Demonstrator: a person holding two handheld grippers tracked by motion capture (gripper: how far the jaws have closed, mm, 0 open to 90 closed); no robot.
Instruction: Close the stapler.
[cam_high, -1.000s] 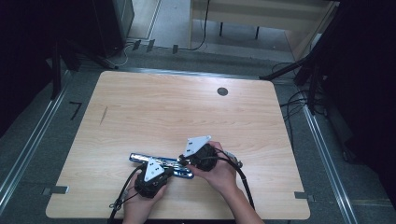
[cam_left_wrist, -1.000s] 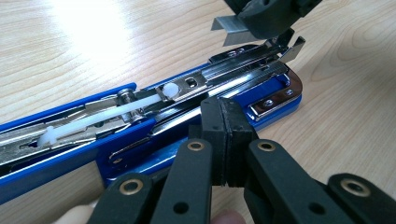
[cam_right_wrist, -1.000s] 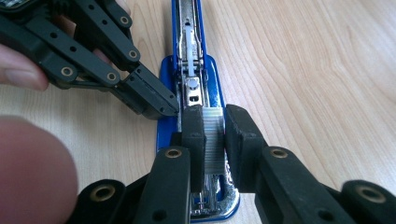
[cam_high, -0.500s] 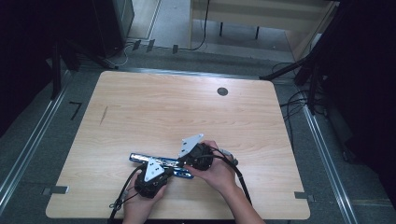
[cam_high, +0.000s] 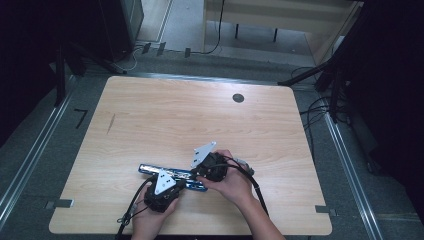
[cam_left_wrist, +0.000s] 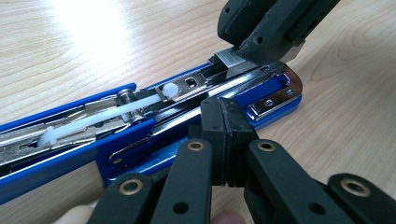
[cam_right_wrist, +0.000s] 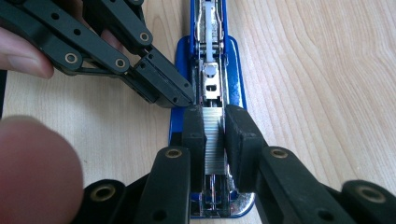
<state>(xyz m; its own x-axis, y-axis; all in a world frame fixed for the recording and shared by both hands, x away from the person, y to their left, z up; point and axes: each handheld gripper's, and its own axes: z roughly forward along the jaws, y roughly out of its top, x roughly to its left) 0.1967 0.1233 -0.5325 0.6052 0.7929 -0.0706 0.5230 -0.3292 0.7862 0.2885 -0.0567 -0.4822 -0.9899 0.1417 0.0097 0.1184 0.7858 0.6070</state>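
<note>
My right gripper (cam_right_wrist: 215, 128) pinches a strip of staples (cam_right_wrist: 215, 140) over the open blue stapler (cam_left_wrist: 154, 126). My left gripper (cam_left_wrist: 226, 140) is squeezed shut, pressing on the stapler's edge.

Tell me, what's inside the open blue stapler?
Inside the open blue stapler a strip of staples sits over its metal channel, clamped by the right hand-held gripper. The channel beneath the strip is covered.

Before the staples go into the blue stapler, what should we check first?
1. Stapler lies open on the table: ok.
2. Staple strip pinched by the right gripper: ok.
3. Strip lined up over the metal channel: ok.
4. Left gripper, fingers shut, pressed against the stapler's blue side: ok.
5. White pusher pulled back out of the way: ok.
6. Strip seated fully in the channel: cannot tell.
</note>
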